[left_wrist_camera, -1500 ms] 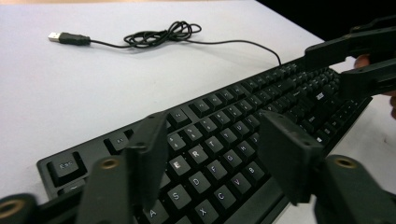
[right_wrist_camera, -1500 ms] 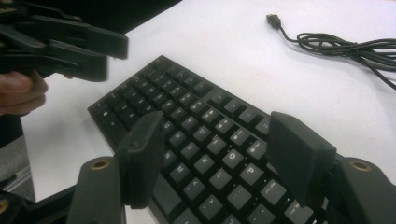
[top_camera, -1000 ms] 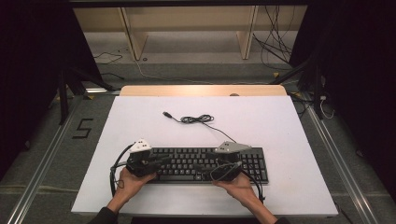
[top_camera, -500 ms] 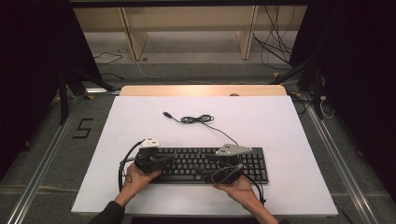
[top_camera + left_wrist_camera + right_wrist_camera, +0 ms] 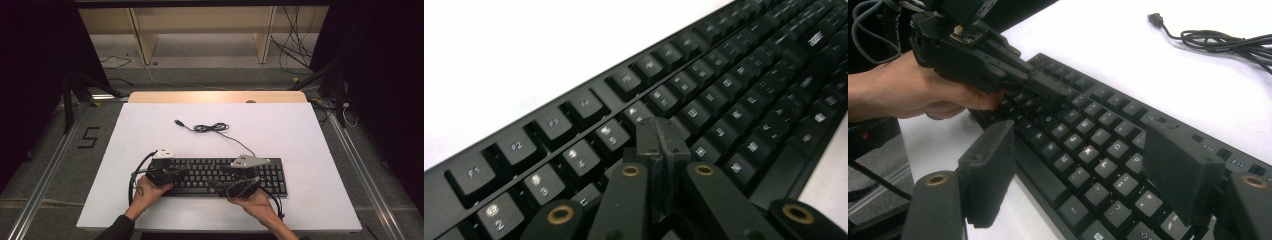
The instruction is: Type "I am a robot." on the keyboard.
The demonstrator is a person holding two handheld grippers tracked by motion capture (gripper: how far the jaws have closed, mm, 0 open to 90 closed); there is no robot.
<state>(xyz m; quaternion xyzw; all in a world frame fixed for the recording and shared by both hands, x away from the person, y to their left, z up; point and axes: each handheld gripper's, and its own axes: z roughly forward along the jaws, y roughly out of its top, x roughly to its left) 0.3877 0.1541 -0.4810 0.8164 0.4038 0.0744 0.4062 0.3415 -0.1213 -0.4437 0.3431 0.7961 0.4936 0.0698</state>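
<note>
A black keyboard [image 5: 220, 176] lies near the front edge of the white table [image 5: 300, 130]. Its cable [image 5: 210, 128] is coiled behind it and ends in a loose USB plug [image 5: 177, 122]. My left gripper [image 5: 182, 172] is shut with nothing in it. Its joined tips [image 5: 659, 140] hover just over the number and letter rows at the left part of the keyboard [image 5: 724, 100]. My right gripper [image 5: 221, 182] is open above the middle keys and points toward the left hand. Between its wide-apart pads [image 5: 993, 165] I see the keyboard [image 5: 1088, 145], the left gripper [image 5: 1058, 92] and the cable [image 5: 1218, 40].
A wooden strip [image 5: 215, 97] runs along the table's far edge, with shelving and floor cables [image 5: 295, 55] beyond. A "5" mark [image 5: 89, 137] sits on the floor at the left. Bare white table surface lies behind and on both sides of the keyboard.
My left gripper has shifted slightly to the right, from the keyboard's left end onto its keys. The right gripper has stayed put.
</note>
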